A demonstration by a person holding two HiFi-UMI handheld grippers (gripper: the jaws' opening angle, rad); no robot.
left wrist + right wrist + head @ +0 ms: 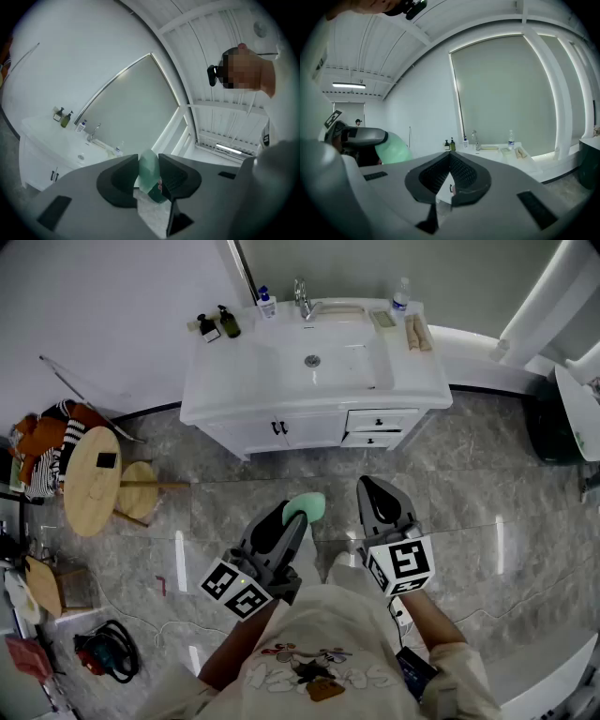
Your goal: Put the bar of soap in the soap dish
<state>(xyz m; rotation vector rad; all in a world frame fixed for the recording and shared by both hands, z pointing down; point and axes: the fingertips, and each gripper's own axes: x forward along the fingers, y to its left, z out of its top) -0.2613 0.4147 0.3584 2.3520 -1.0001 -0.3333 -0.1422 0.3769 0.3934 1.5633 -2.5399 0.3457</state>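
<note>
Left claw (149,162) is clamped on the green soap (150,172), which pokes out toward the sink (339,367) well ahead. Right claw (450,157) is shut, empty; dish (382,320) looks to sit right of the sink.

A bathroom is shown. A white sink (323,362) with a tap (303,298) is set in a white surface (225,371) against the wall, and drawers (382,418) are fitted below. Soap bottles (229,322) are stood beside the tap. The floor (506,474) is laid with shiny grey stone.
</note>
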